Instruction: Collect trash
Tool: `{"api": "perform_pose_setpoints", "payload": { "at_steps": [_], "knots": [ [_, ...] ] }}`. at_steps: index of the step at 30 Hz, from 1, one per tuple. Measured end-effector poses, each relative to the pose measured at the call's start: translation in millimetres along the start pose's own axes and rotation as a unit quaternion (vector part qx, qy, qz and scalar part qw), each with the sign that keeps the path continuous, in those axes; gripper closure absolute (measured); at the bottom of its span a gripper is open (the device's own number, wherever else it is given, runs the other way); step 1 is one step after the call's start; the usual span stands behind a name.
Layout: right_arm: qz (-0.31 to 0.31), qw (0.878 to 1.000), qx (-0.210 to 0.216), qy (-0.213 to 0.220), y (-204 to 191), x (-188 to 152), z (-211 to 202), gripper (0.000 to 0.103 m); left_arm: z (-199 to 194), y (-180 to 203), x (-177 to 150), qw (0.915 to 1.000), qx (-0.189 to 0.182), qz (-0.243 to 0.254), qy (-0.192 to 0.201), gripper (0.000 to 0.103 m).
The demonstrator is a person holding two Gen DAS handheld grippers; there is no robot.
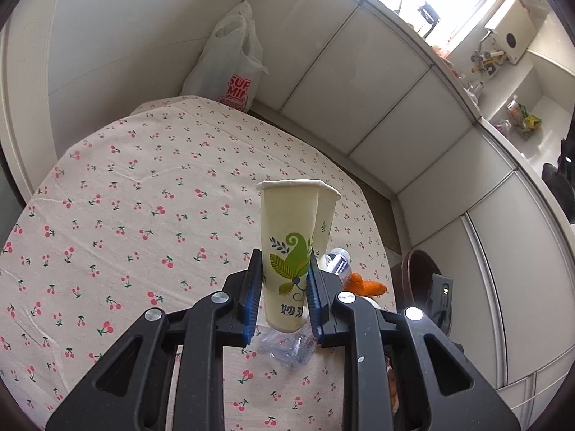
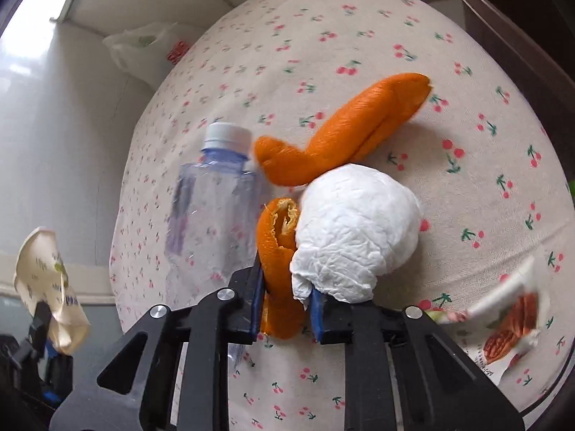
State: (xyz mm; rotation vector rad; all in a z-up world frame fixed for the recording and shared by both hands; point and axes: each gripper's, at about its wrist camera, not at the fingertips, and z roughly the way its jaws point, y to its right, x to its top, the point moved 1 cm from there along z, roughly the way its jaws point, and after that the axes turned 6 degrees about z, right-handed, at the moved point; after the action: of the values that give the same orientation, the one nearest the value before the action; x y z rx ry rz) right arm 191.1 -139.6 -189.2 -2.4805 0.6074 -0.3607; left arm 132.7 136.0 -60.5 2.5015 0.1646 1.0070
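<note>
My left gripper (image 1: 284, 287) is shut on a cream paper cup (image 1: 289, 244) with a green leaf print, held upright above the cherry-print tablecloth (image 1: 143, 197); a second cup (image 1: 327, 215) is nested behind it. The cup also shows at the left of the right wrist view (image 2: 46, 287). My right gripper (image 2: 285, 309) is shut on a strip of orange peel (image 2: 278, 251), with a crumpled white tissue (image 2: 355, 233) pressed against its right finger. A clear plastic bottle (image 2: 212, 201) lies to the left and a longer orange peel (image 2: 345, 133) lies beyond.
A white plastic shopping bag (image 1: 230, 68) with red print stands at the table's far corner against the wall. A snack wrapper (image 2: 510, 334) lies at the right. A crushed clear bottle (image 1: 287, 348) lies under the left gripper. A dark bin (image 1: 420, 276) stands beside the table.
</note>
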Motion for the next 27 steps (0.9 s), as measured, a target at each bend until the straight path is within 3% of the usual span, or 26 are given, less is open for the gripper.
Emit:
{"api": "perform_pose_setpoints", "payload": {
  "at_steps": [8,12,17,21,23,24,25,27],
  "knots": [
    [-0.081,0.993,0.068,0.058,-40,-7,-57,0.086,-14,1,3,0.9998,0.002,-0.008,0.019,0.08],
    [-0.11,0.988,0.076,0.074,-51,-10,-77,0.086,-21,6,6,0.9996,0.001,-0.006,0.027,0.08],
    [-0.163,0.983,0.053,0.064,-59,-21,-77,0.086,-22,9,3,0.9997,-0.001,-0.006,0.025,0.08],
    [-0.212,0.974,0.072,0.038,-68,-36,-78,0.085,-20,10,1,0.9998,-0.005,-0.008,0.02,0.08],
    [-0.241,0.967,0.08,-0.034,-72,-47,-66,0.073,-20,11,1,0.9998,-0.005,-0.006,0.018,0.08],
    [-0.248,0.965,0.067,-0.061,-71,-52,-59,0.045,-21,11,1,0.9998,-0.005,-0.006,0.018,0.08],
    [-0.249,0.965,0.047,-0.064,-67,-57,-54,0.032,-21,12,1,0.9998,-0.006,-0.006,0.018,0.08],
    [-0.253,0.966,0.007,-0.06,-57,-64,-45,0.036,-23,11,1,0.9998,-0.007,-0.006,0.02,0.08]
  ]
}}
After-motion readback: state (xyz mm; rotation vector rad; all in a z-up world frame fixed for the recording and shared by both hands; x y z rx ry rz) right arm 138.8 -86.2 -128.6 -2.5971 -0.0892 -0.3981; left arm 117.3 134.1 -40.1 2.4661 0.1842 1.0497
